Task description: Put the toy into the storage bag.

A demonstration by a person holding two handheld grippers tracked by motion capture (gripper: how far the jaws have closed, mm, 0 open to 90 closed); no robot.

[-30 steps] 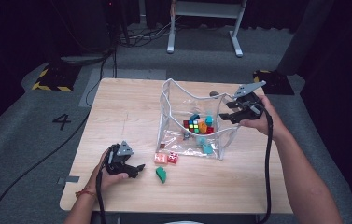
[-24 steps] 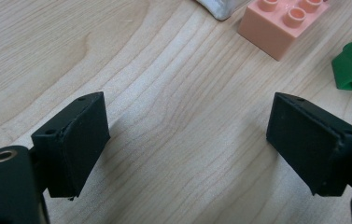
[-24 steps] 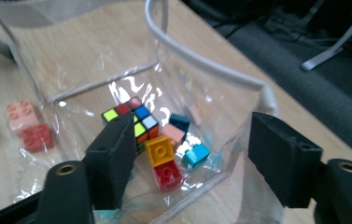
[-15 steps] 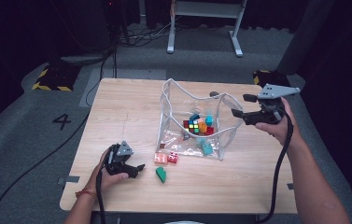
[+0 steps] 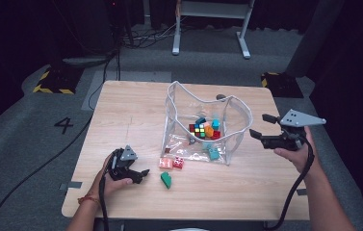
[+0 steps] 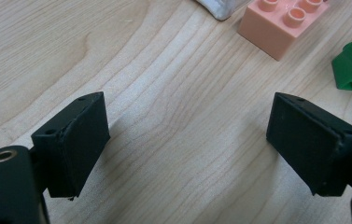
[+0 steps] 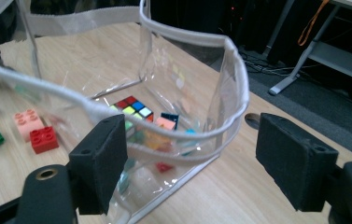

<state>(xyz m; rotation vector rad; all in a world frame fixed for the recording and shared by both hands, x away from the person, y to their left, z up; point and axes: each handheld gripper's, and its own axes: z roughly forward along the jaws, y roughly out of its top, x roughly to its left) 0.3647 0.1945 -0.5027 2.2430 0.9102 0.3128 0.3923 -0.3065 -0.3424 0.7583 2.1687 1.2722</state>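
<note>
A light wooden table [image 5: 136,110] stands on grey carpet marked with a "4" [image 5: 65,125], in a dark room with a white-legged frame [image 5: 211,26] behind. At centre, a clear pouch [image 5: 227,108] holds a colour cube [image 5: 199,130] and small blocks; a pink brick [image 5: 165,163], red brick [image 5: 178,163] and green brick [image 5: 166,179] lie before it. The left gripper [image 5: 139,174] rests wide open beside the green brick, while the right gripper [image 5: 261,126], jaws just opened and empty, hovers near the pouch's right rim

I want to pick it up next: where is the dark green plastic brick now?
In the high view the dark green plastic brick lies on the wooden table, right of the left gripper, just below the pink brick.
</note>
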